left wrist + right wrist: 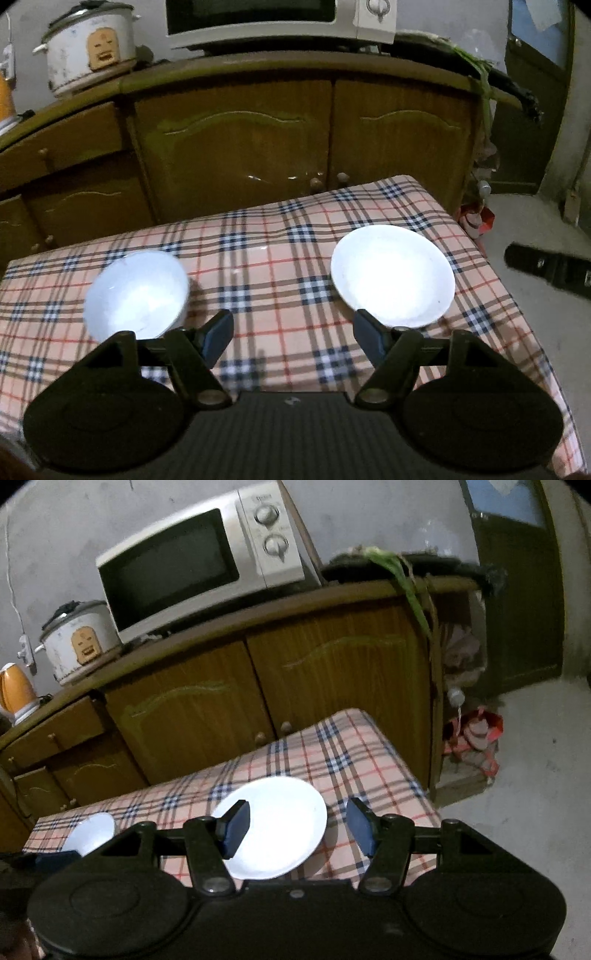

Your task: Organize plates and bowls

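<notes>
A white bowl (138, 295) stands on the left of the plaid-covered table (273, 266), and a white plate (393, 275) lies on the right. My left gripper (293, 339) hovers open above the cloth between them, nothing in its jaws. In the right wrist view the plate (280, 827) lies just ahead of my right gripper (297, 830), which is open and empty, its left finger in front of the plate's near rim. The bowl (92, 832) shows at the far left there. The right gripper's body appears as a dark shape at the right edge of the left wrist view.
A brown wooden cabinet (258, 140) stands right behind the table. On it are a microwave (199, 561), a white rice cooker (88, 48) and an orange kettle (16, 690). Bare concrete floor (535, 757) lies to the table's right, with a red bag (480, 734).
</notes>
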A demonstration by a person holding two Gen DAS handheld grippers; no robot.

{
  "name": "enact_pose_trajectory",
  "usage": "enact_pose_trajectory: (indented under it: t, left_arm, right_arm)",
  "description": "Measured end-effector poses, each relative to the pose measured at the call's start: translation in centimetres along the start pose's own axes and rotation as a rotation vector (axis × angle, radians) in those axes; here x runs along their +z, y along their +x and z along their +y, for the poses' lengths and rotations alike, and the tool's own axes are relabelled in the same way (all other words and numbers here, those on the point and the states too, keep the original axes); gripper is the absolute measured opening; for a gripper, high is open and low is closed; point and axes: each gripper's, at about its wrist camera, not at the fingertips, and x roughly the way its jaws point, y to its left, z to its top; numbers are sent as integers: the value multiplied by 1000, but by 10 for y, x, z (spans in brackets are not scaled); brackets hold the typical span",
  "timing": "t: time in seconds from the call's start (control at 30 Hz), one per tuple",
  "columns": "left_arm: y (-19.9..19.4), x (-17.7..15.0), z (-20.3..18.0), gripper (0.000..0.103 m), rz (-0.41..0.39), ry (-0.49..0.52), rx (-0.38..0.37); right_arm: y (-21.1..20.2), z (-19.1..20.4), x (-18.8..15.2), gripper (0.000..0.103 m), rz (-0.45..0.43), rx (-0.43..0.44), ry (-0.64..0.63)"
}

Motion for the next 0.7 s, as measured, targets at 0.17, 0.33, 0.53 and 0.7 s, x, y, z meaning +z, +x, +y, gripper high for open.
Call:
enact_pose_trajectory:
  t: [0.17,0.33,0.53,0.7]
  left_arm:
    - [29,5,-7,73,22,-16,-15]
    - [53,9,-11,73,26,-23,-12]
    - [84,12,-12,73,55,-38,2]
    - [106,15,-11,73,61,-58,-4]
  right_arm:
    - [26,-7,-7,71,39,-5,1]
    - [49,-16,-12,71,60,0,39]
    - [74,-23,-20,71,83,-11,88]
    - [92,-27,-27,71,87,-8,116]
